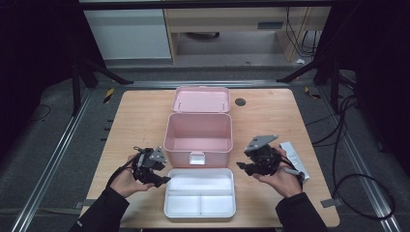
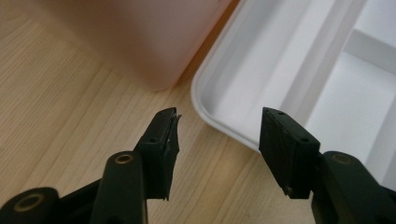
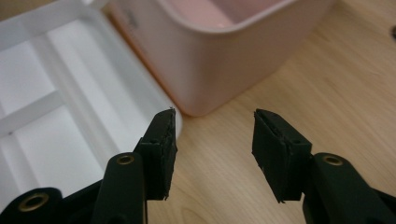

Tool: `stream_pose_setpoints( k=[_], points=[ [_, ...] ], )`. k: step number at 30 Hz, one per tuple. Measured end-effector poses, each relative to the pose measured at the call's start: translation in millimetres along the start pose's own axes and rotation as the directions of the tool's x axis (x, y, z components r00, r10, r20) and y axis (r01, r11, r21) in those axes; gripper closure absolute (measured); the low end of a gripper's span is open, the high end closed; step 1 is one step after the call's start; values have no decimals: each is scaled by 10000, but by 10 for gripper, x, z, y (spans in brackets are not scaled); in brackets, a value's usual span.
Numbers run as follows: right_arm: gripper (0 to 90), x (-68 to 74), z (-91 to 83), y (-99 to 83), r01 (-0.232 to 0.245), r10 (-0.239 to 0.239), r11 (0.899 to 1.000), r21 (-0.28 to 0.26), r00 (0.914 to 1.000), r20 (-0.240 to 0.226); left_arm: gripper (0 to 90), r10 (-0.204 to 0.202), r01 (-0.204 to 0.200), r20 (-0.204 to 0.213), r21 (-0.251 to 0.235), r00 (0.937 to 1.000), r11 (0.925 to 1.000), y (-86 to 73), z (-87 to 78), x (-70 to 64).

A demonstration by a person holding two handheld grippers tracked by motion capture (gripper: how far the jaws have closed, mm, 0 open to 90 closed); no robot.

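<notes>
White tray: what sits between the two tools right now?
In the high view, the white tray lies between the left tool and right tool, nothing else. Both tools are open, just off its near corners, with the pink box behind.

My wooden worktop (image 1: 140, 121) carries an open pink box (image 1: 198, 133), a white tray (image 1: 199, 192) before it, and a small carton (image 1: 296, 157) at right.

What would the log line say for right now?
left gripper: open, at white tray left edge | right gripper: open, right of tray | pink box: lid open, empty
</notes>
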State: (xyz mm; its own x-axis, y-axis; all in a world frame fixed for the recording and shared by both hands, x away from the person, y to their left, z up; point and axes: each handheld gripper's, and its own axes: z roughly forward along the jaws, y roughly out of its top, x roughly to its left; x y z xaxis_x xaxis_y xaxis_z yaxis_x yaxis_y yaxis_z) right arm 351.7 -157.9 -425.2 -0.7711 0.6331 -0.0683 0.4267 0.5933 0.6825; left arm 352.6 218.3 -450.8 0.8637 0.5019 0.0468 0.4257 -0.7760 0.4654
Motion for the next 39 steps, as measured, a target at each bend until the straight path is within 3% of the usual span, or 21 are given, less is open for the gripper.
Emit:
stream_pose_setpoints(
  k=[2, 3, 4, 9, 14, 17, 21, 23, 26, 35, 39],
  points=[
    [447, -83, -83, -14, -396, 410, 9987, -327, 9982, 434, 435, -398, 395, -178, -190, 9990, 9990, -46, -15, 43],
    [447, -83, -83, -14, -396, 410, 9987, -327, 9982, 434, 421, -398, 395, -178, -190, 9990, 9990, -46, -15, 43],
    [389, -170, -173, -34, -749, 813, 9948, -686, 9921, 954, 406, -820, 805, -372, -393, 9959, 9960, -82, -35, 94],
    [311, -325, -313, -107, -1205, 1395, 9862, -1131, 9740, 1787, 358, -1872, 1780, -878, -1027, 9784, 9787, -153, -64, 206],
    [258, -483, -397, -221, -1924, 2195, 9733, -1254, 9400, 2612, 340, -2421, 2255, -1221, -1356, 9625, 9648, -189, -72, 264],
    [245, -565, -429, -294, -2262, 2512, 9674, -1136, 9136, 3199, 332, -2672, 2465, -1432, -1470, 9529, 9579, -215, -72, 298],
    [232, -678, -425, -416, -2818, 2961, 9550, -927, 8864, 3559, 319, -2990, 2744, -1606, -1587, 9406, 9484, -259, -71, 347],
    [231, -728, -416, -483, -3066, 3102, 9493, -697, 8773, 3663, 313, -3134, 2863, -1672, -1678, 9348, 9433, -275, -74, 361],
    [235, -790, -399, -586, -3562, 3471, 9332, -473, 8595, 3751, 308, -3227, 2914, -1828, -1784, 9287, 9398, -289, -87, 379],
    [272, -778, -357, -712, -3883, 3637, 9215, -40, 8595, 3591, 301, -3513, 3155, -2065, -1873, 9132, 9303, -313, -116, 413],
    [298, -768, -358, -822, -4112, 3770, 9113, 221, 8545, 3573, 306, -3778, 3357, -2137, -2087, 9009, 9186, -341, -148, 446]
  ],
)
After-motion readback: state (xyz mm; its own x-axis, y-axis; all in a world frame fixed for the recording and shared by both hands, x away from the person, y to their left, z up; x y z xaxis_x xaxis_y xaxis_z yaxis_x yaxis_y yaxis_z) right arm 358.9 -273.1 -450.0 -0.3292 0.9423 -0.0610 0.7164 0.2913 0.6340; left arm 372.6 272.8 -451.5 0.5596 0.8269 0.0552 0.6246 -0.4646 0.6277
